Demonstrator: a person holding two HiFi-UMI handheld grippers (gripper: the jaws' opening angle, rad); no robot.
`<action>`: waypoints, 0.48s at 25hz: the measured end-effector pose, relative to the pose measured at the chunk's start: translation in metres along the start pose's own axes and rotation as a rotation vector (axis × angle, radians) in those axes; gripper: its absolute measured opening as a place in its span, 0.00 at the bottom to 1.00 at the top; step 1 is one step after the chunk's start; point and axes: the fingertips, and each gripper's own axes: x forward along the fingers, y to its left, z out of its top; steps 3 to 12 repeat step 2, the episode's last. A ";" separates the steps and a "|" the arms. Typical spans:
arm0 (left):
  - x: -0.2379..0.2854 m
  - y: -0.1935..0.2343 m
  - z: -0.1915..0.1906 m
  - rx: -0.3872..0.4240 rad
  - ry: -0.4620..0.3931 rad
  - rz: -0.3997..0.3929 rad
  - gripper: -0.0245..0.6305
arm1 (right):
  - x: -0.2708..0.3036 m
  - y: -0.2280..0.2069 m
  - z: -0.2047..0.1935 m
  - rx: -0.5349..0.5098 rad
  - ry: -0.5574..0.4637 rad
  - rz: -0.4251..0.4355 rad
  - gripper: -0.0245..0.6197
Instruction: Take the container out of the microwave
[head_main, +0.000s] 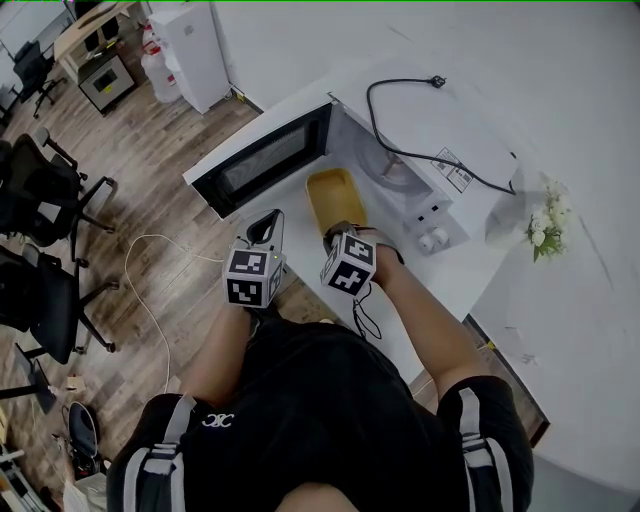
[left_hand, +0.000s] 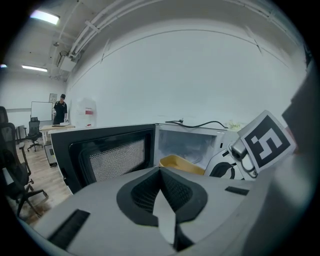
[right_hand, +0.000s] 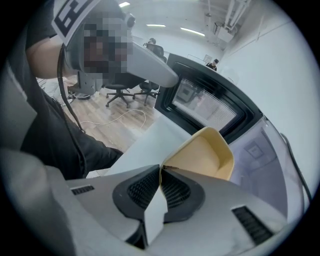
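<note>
The white microwave (head_main: 440, 130) stands on the counter with its door (head_main: 265, 160) swung wide to the left. A yellow oblong container (head_main: 336, 195) sits at the mouth of the cavity, its near end sticking out over the counter. My right gripper (head_main: 340, 232) is shut on the container's near rim; in the right gripper view the jaws (right_hand: 161, 167) pinch the thin yellow wall of the container (right_hand: 205, 155). My left gripper (head_main: 263, 225) hangs just left of it, shut and holding nothing. Its own view shows the pads (left_hand: 160, 170) meeting, with the container (left_hand: 180, 163) and door (left_hand: 110, 155) beyond.
A black power cord (head_main: 400, 120) lies loose on top of the microwave. White flowers (head_main: 545, 225) stand on the counter (head_main: 560, 330) to the right. Office chairs (head_main: 40, 200) and a white cable (head_main: 150, 270) are on the wood floor to the left.
</note>
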 end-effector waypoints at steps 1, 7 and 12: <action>-0.001 0.000 -0.001 -0.004 0.001 0.001 0.06 | -0.001 0.000 0.000 0.001 0.000 -0.001 0.07; -0.001 0.000 -0.001 -0.007 0.003 0.002 0.06 | -0.001 -0.001 -0.001 0.002 0.000 -0.003 0.07; -0.001 0.000 -0.001 -0.007 0.003 0.002 0.06 | -0.001 -0.001 -0.001 0.002 0.000 -0.003 0.07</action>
